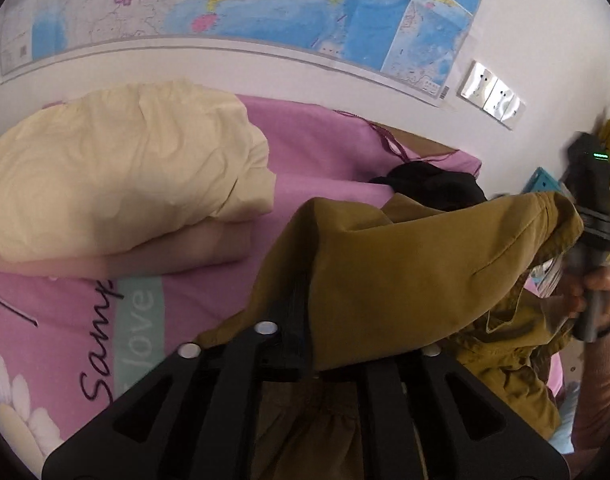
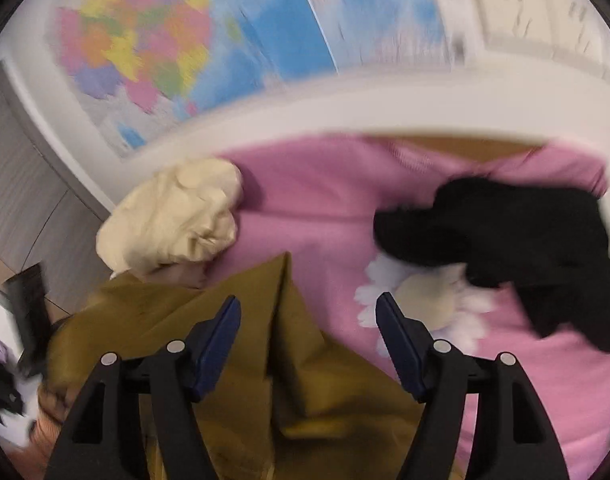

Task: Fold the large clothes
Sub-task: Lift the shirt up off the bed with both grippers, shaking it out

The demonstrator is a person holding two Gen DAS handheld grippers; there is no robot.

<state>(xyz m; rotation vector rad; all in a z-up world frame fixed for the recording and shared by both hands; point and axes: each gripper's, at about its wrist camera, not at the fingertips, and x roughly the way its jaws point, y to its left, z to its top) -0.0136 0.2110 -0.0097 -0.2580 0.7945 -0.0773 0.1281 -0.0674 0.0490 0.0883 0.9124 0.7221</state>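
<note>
Left wrist view: the left gripper [image 1: 325, 344] has olive cloth draped straight over its fingers, so whether they are clamped on the olive jacket [image 1: 405, 272] or merely under it cannot be told. The fabric runs forward and to the right from the fingers, where its far edge bunches against the other gripper's body; more of it hangs crumpled below.

In the right wrist view the right gripper [image 2: 308, 344] stands with its blue pads [image 2: 221, 340] spread wide, holding nothing, a raised ridge of the jacket [image 2: 289, 340] lying between and ahead of them. That view is blurred, which suggests fast motion.

To do this step well, I judge the right gripper should slow, settle on one clear edge or seam just ahead of it, and close fully before any lift, so both hands can draw the cloth taut and flat.

Further ahead lies the pink sheet [image 1: 313, 148], with a cream bundle [image 1: 121, 168] ahead-left and a black garment [image 2: 505, 248] ahead-right; lay the fold between them, touching neither. A map [image 1: 265, 4] hangs on the far wall.
</note>
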